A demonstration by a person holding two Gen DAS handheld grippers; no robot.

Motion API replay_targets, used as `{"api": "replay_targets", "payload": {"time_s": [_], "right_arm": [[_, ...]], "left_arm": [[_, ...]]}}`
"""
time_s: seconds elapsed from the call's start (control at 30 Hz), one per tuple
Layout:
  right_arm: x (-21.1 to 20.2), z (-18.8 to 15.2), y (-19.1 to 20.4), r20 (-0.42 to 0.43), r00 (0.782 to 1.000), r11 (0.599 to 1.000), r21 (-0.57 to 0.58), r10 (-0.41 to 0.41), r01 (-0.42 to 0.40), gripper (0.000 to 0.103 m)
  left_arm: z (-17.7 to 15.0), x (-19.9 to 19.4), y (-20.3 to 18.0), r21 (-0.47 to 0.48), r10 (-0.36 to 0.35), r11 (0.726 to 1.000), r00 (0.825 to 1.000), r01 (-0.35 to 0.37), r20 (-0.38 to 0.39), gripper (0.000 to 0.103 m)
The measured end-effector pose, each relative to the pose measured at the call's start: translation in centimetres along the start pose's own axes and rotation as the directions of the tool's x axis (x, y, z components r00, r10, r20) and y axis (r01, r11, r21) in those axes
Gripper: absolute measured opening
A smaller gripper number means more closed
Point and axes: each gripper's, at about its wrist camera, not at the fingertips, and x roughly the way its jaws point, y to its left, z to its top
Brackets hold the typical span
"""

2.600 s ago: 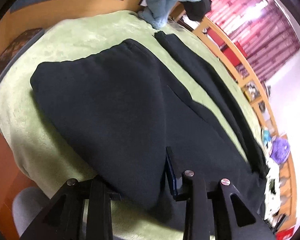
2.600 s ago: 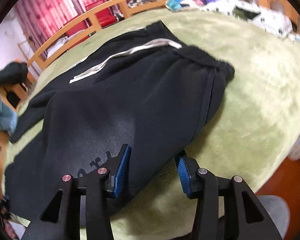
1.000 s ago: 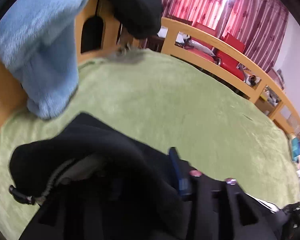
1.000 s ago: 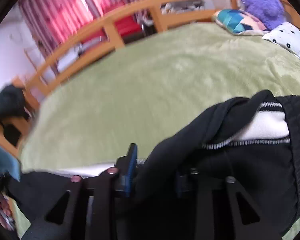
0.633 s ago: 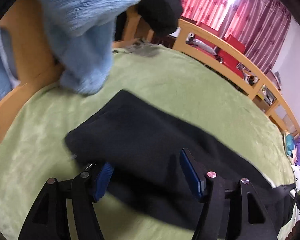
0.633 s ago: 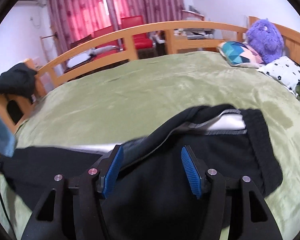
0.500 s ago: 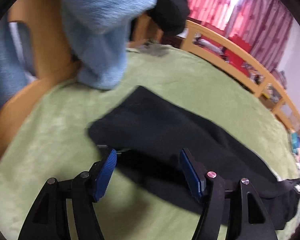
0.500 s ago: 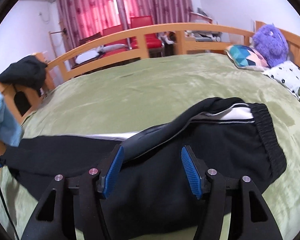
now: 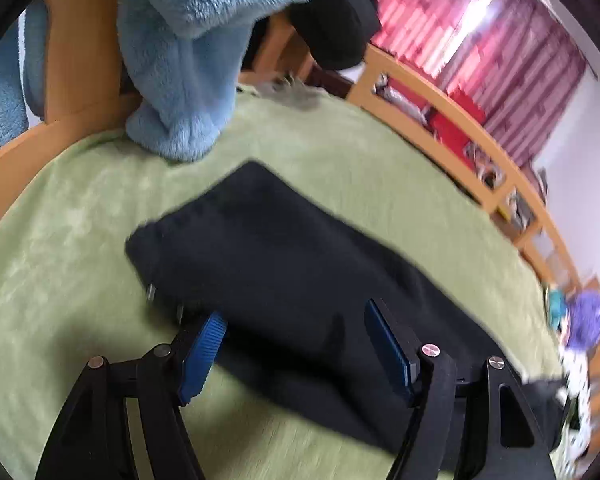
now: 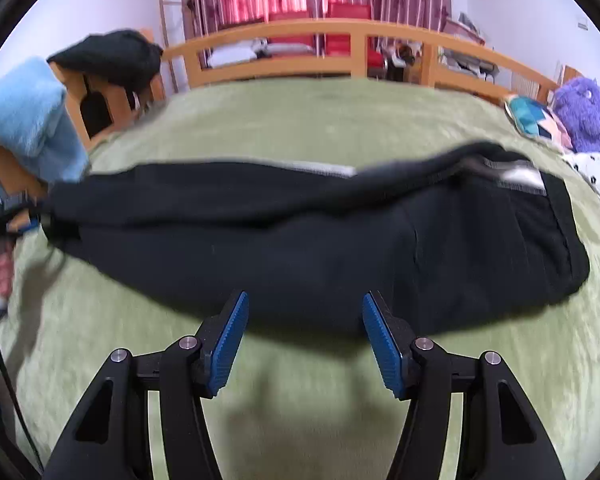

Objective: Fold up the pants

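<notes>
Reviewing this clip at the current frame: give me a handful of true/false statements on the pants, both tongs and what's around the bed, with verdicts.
1. The black pants lie in a long strip on the green blanket. True.
2. The right tongs are clamped on the waistband. False: the jaws stand open and hold nothing.
3. The left tongs are open, with pants fabric lying between the blue pads. True.
4. A purple plush toy sits at the bed's edge. True.
5. The light blue fleece is spread flat over the pants. False: it hangs over the wooden bed frame, beside the pants.
</notes>
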Motion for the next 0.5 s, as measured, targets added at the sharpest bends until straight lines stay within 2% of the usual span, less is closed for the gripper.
{"api": "replay_targets", "payload": {"time_s": [0.03, 0.07, 0.1, 0.13, 0.2, 0.27, 0.33, 0.37, 0.4, 0.5], "right_arm": [[0.3, -0.7, -0.1, -0.018, 1.0, 1.0, 0.003, -0.007, 0.007, 0.059], [0.7, -1.2, -0.2, -0.036, 0.999, 1.0, -0.005, -0.008, 0.008, 0.059], [1.1, -1.5, -0.3, -0.051, 0.999, 1.0, -0.014, -0.015, 0.014, 0.059], [1.8, -2.1, -0.8, -0.074, 0.996, 0.999, -0.016, -0.04, 0.039, 0.059], [2.5, -3.0, -1.5, -0.097, 0.993, 0.998, 0.015, -0.065, 0.067, 0.059], [2.9, -3.8, -2.8, -0.111, 0.993, 0.996, 0.07, -0.052, 0.06, 0.059], [3.0, -4.4, -3.8, -0.116, 0.991, 0.993, 0.093, -0.066, 0.077, 0.059], [3.1, -4.5, -4.0, -0.123, 0.989, 0.991, 0.093, -0.08, 0.092, 0.059], [3.3, -4.7, -4.2, -0.131, 0.987, 0.99, 0.09, -0.095, 0.107, 0.059], [3.1, -4.8, -4.9, -0.121, 0.985, 0.987, 0.092, -0.122, 0.134, 0.059]], "left_arm": [[0.8, 0.9, -0.1, -0.017, 0.001, 1.0, 1.0, 0.0, 0.008, 0.066], [1.4, 1.6, -0.2, -0.022, 0.003, 1.0, 1.0, -0.003, 0.007, 0.05], [2.2, 2.6, -0.5, -0.024, -0.003, 1.0, 1.0, 0.003, 0.007, 0.028], [2.9, 3.6, -0.9, -0.027, -0.01, 1.0, 1.0, 0.01, 0.005, 0.021], [5.1, 5.4, -2.2, -0.039, -0.046, 0.998, 0.999, 0.047, 0.01, 0.018], [6.5, 5.8, -3.7, -0.037, -0.107, 0.993, 0.994, 0.108, 0.039, 0.019], [7.6, 6.1, -5.3, -0.026, -0.117, 0.993, 0.992, 0.118, 0.044, 0.03], [7.7, 6.4, -5.9, -0.011, -0.091, 0.996, 0.996, 0.092, 0.024, 0.055], [7.5, 6.5, -6.3, 0.006, -0.051, 0.999, 0.999, 0.051, -0.004, 0.074], [5.3, 5.3, -6.0, 0.065, -0.027, 0.998, 1.0, 0.027, -0.007, 0.075]]}}
